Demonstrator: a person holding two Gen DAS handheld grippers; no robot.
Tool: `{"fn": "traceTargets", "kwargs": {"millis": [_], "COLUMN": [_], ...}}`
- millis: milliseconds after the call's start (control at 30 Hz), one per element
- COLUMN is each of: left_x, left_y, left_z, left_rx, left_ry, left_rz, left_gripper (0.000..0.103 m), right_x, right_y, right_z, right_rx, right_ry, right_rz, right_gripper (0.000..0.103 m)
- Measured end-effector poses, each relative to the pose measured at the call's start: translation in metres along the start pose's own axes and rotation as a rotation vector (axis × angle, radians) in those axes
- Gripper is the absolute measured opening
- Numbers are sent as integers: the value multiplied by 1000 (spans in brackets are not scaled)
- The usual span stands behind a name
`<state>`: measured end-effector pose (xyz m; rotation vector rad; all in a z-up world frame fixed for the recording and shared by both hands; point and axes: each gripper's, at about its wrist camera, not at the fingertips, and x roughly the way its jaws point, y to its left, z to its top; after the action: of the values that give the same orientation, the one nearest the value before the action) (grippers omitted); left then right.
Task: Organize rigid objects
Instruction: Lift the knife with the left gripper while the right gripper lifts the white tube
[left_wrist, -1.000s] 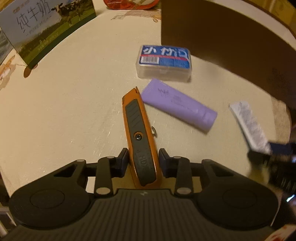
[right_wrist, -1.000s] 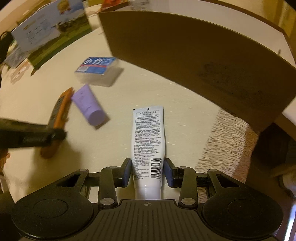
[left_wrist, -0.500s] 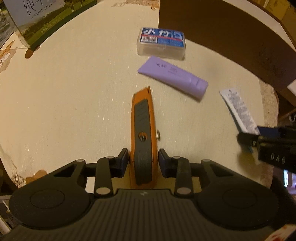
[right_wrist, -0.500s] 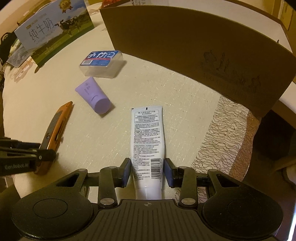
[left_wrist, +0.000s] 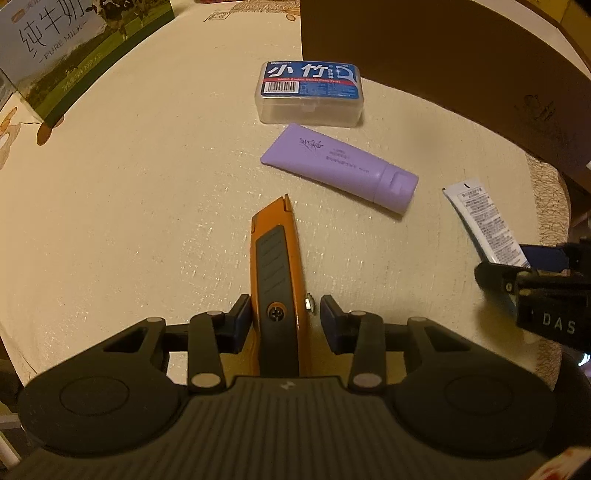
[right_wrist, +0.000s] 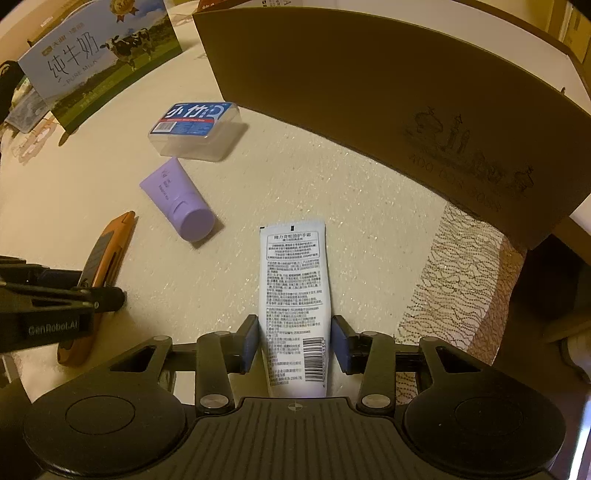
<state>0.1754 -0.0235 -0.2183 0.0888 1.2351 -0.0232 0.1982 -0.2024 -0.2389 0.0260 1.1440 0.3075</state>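
Observation:
An orange utility knife (left_wrist: 275, 258) with a grey grip lies on the cream tablecloth between the jaws of my left gripper (left_wrist: 284, 314). The jaws are opening and a gap shows beside the knife's right edge. A white tube (right_wrist: 293, 280) with printed text lies flat between the jaws of my right gripper (right_wrist: 295, 332). Those jaws are also opening, with thin gaps on both sides of the tube. Beyond them lie a purple tube (left_wrist: 340, 166) and a clear floss box (left_wrist: 310, 92) with a blue label.
A large brown cardboard box (right_wrist: 369, 92) stands at the back right. A milk carton (left_wrist: 66, 55) stands at the back left. The table's lace-covered edge (right_wrist: 454, 277) drops off right of the white tube. Open cloth lies left of the knife.
The left jaws have parted from the knife, which was pinched before. The right jaws stand slightly wider around the white tube. The left wrist view has shifted a little over the table.

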Motion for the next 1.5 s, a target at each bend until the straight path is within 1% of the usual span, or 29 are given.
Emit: {"fn": "traceTargets", "kwargs": {"millis": [333, 433, 767, 933, 1233, 1500], "left_x": [4, 2, -3, -9, -24, -48], "left_y": [1, 0, -3, -4, -6, -12], "left_z": [4, 4, 6, 7, 11, 18], "left_rx": [-1, 1, 12, 18, 25, 28], "left_ry": [8, 6, 4, -1, -32, -73], "left_rz": [-7, -1, 6, -4, -15, -25], "left_gripper": [34, 32, 30, 30, 30, 30], "right_x": [3, 3, 3, 0, -9, -30], "right_y": [4, 5, 4, 3, -1, -3], "right_z": [3, 3, 4, 3, 1, 4], "right_rx": [-31, -35, -35, -30, -2, 13], "right_ry": [-1, 1, 6, 4, -9, -52], "right_rz": [-16, -19, -10, -4, 15, 33], "right_gripper": [39, 39, 38, 38, 37, 37]}}
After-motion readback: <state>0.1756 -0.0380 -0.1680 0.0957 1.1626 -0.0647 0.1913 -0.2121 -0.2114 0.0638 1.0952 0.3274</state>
